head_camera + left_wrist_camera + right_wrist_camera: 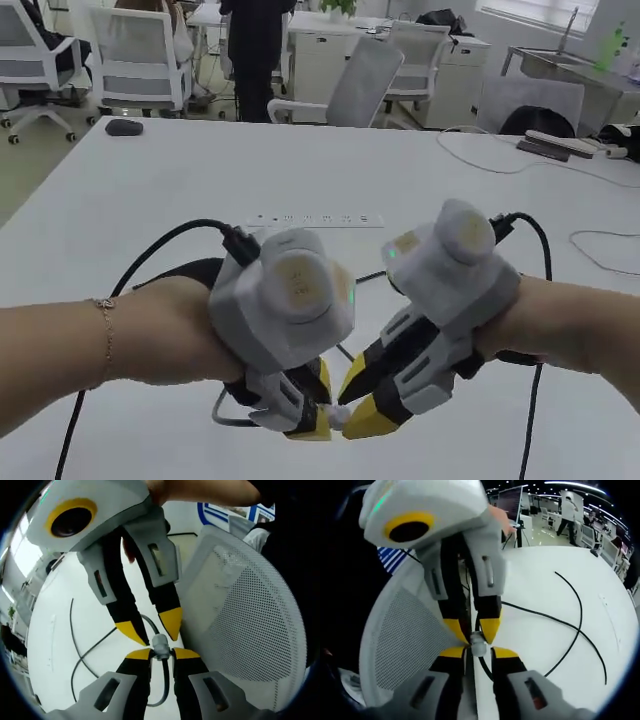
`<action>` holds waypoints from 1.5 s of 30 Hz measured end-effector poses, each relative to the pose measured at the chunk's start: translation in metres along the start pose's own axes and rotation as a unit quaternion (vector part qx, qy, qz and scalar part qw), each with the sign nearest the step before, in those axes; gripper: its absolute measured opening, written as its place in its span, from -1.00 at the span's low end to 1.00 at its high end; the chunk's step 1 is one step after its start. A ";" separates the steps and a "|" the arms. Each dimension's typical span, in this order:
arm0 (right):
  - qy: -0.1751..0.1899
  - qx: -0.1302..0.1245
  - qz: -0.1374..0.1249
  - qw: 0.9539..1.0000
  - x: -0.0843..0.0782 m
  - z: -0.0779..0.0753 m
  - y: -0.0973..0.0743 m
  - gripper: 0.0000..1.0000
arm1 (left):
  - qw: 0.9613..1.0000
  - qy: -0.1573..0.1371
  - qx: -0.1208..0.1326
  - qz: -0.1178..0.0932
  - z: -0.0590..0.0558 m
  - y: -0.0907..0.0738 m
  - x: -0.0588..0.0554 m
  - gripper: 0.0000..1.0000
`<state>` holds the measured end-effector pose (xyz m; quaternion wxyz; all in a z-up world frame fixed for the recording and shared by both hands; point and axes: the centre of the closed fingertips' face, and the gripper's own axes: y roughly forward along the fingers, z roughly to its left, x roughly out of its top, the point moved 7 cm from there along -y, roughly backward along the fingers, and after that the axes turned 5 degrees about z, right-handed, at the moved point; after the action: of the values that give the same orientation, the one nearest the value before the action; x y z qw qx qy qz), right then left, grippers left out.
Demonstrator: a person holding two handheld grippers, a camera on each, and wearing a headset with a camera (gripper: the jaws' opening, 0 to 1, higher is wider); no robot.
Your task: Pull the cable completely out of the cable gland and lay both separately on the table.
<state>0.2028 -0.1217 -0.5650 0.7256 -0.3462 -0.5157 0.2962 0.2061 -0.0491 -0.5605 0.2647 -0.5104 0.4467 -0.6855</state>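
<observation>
A small grey cable gland (338, 412) hangs low over the near edge of the white table (200, 180), between two grippers that meet tip to tip. My left gripper (312, 428) comes in from the left, my right gripper (368, 418) from the right. In the left gripper view the gland (160, 646) sits in my left gripper (162, 654), jaws closed on its lower end. A thin cable (164, 685) runs back between the jaws. In the right gripper view my right gripper (479, 653) closes on the gland (477, 644) from the other end. The cable (225, 412) loops below my left hand.
A white power strip (315, 218) lies mid-table and a dark mouse (123, 127) at the far left. Black gripper leads (570, 625) trail over the table. A white mesh chair back (240, 605) stands close beneath the grippers. Office chairs and a standing person are beyond the table.
</observation>
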 end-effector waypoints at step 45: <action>-0.227 -0.233 0.063 0.943 0.014 0.031 0.020 -0.77 | 0.865 -0.400 -0.238 -0.187 0.012 0.005 -0.047 -0.69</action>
<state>0.1755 -0.0934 -0.5661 0.4677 -0.4614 -0.6985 0.2836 0.2331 -0.0167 -0.5856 0.1577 -0.8622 0.3480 -0.3327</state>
